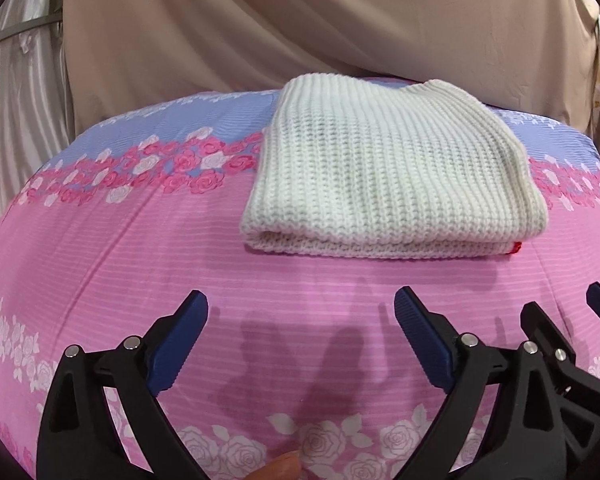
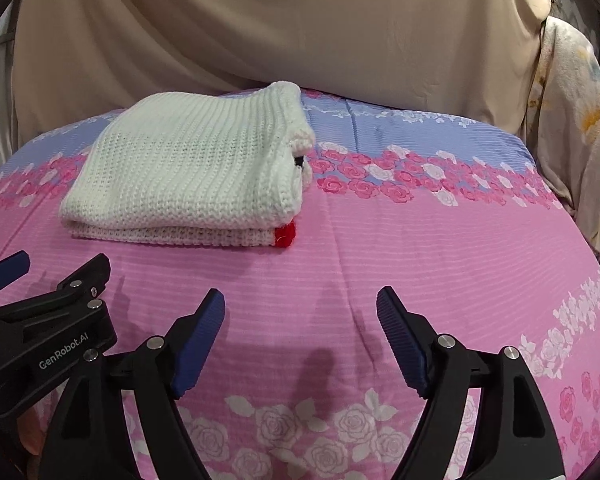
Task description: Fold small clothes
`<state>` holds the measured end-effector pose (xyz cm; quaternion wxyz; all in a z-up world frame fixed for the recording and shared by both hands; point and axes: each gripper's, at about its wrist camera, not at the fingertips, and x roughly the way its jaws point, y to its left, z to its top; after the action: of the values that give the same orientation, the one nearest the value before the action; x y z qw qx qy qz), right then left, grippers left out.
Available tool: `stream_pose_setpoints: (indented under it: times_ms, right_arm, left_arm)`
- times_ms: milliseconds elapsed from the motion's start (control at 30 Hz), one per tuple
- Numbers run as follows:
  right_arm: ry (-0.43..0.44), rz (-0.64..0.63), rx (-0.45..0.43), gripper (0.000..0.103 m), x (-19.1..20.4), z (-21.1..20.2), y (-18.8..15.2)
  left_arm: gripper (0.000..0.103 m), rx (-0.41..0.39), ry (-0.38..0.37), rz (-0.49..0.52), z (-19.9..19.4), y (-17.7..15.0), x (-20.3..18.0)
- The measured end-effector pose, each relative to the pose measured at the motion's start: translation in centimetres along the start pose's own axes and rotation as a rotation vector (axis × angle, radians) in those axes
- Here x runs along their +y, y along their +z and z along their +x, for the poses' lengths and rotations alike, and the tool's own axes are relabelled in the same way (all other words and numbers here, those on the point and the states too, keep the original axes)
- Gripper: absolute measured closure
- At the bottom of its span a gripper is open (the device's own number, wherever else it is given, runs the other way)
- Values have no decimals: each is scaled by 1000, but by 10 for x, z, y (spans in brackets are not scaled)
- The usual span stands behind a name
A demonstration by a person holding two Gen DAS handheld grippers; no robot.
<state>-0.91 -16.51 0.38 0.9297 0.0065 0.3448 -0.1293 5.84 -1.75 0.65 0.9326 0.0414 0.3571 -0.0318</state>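
Left wrist view: 1 white knitted sweater (image 1: pixel 388 176) lies folded into a thick flat block on a bed sheet (image 1: pixel 140 248) that is pink with rose bands and a blue stripe at the far side. The sweater sits near the far edge of the bed, partly on the pink and partly on the blue. Its long side runs left to right across the picture, and the folded edge faces the camera. A small red bit (image 1: pixel 515 246) shows at its near right corner. In the right wrist view the same sweater (image 2: pixel 196 172) is on the left, with 2 layers seen at its near edge and the red bit (image 2: pixel 286 235) at the near right corner. Its ribbed hem is at the far right end.

The left gripper (image 1: pixel 300 320) hangs over bare pink sheet in front of the sweater. Its jaws are wide apart and hold nothing. The right gripper (image 2: pixel 300 316) is just beside it, also over bare sheet. Its jaws are wide apart too and hold nothing. Neither gripper touches the sweater.

Behind the bed hangs a beige cloth (image 2: pixel 300 32). A flowered cloth (image 2: pixel 572 128) hangs at the right. A fingertip (image 1: pixel 284 465) shows at the bottom edge of the left wrist view.
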Motion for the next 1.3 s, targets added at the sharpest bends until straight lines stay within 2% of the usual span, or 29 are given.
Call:
stream_pose_setpoints:
  times_ms: [467,1300]
  right_arm:
    - [36,20,27,24,-2,1,-4]
    - [21,17,24,24,-1,-2,-6]
  left_arm:
    - [11,19,49,10,-3,-7,-4]
    - [11,10,89,28,-5,-5,-8]
